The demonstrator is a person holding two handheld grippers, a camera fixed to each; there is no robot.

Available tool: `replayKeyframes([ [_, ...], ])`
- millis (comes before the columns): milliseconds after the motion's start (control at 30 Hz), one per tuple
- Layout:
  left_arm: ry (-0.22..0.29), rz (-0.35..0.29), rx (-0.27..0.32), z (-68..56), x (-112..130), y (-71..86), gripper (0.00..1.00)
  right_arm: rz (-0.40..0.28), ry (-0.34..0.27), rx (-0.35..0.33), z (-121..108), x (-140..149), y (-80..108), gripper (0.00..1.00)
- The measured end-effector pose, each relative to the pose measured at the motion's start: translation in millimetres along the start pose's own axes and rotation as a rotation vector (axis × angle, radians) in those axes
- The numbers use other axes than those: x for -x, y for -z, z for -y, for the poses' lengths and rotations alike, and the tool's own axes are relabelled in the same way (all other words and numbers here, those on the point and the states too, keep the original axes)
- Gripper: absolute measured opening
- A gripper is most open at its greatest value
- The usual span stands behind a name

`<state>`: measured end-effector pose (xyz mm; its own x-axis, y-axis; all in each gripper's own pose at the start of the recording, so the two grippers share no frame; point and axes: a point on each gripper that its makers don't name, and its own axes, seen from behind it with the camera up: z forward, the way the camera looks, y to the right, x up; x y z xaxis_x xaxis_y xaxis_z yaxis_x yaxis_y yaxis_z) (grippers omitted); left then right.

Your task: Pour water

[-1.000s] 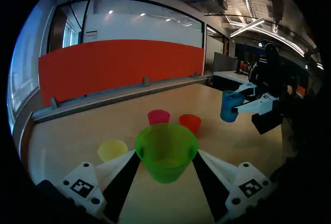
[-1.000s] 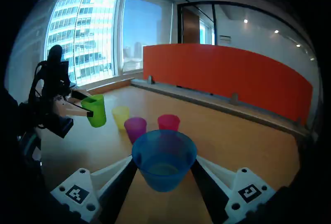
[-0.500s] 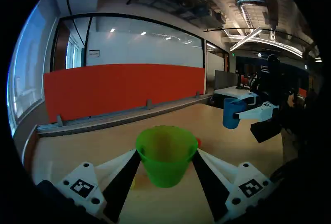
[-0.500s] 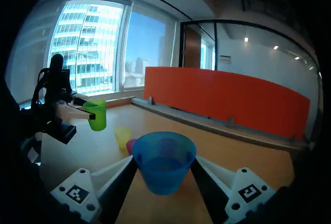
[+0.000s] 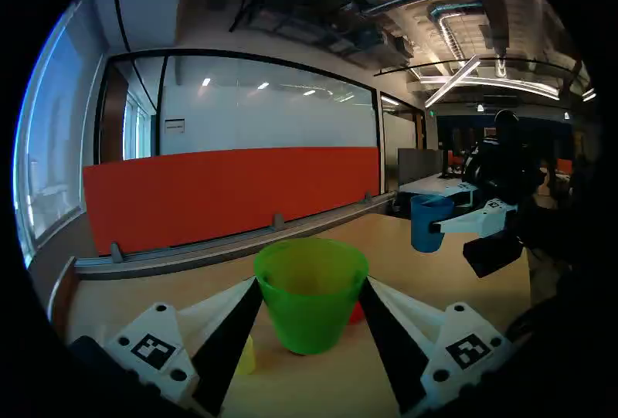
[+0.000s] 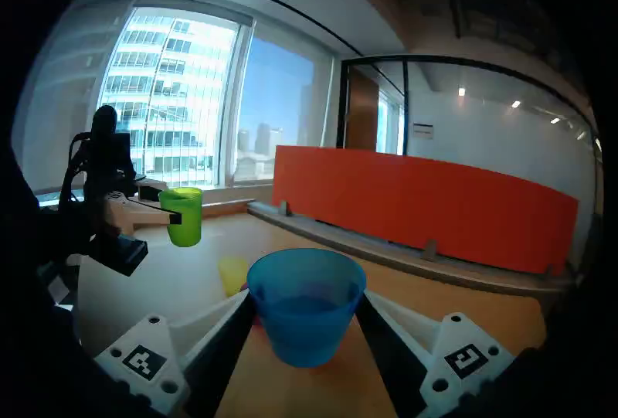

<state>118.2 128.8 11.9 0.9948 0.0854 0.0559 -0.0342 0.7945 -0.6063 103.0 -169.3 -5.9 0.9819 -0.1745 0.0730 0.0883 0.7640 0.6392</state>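
The wooden surface (image 5: 463,294) runs back to an orange partition (image 5: 232,186). The left tool (image 5: 309,287) is clamped on an upright green cup (image 5: 311,298), raised off the surface. The right tool (image 6: 307,302) likewise grips an upright blue cup (image 6: 307,317). A yellow cup (image 6: 232,273) and a red cup (image 5: 356,312) stand on the surface beneath.

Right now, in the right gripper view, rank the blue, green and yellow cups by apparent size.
1. blue cup, nearest the camera
2. green cup
3. yellow cup, partly hidden
True sizes unsure: distances differ.
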Motion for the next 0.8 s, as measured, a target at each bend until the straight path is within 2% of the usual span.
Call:
replayKeyframes([
  [800,-0.006,0.001,0.029,-9.0,-1,-0.9,0.85,-0.008,0.016,-0.018,0,-12,-1.3,0.89],
])
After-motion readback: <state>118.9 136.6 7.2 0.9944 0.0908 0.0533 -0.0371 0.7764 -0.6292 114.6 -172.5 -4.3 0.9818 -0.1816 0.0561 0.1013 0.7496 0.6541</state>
